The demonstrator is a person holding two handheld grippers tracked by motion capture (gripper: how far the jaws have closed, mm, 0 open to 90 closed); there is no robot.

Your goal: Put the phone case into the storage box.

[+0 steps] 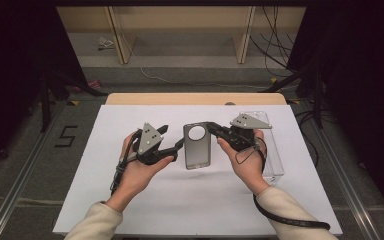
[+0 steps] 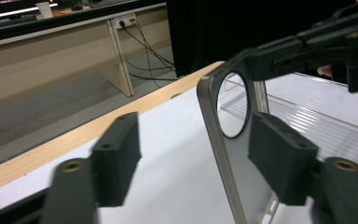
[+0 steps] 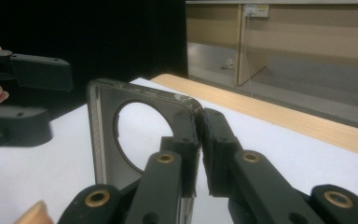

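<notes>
Held upright above the white bench (image 1: 130, 200) between both hands: smoky translucent phone case (image 1: 197, 146), round cutout. Right gripper (image 1: 211, 125) fingers pinching its top corner; left gripper (image 1: 172, 138) fingers spread, level, not gripping.

one sign is showing that can be read: a black numeral "5" (image 1: 66, 136), marked in strips on the grey floor (image 1: 25, 150) to the left of the table (image 1: 130, 200) in the high view. nothing else is carrying legible lettering; no brand or label is reading on the other things.
</notes>
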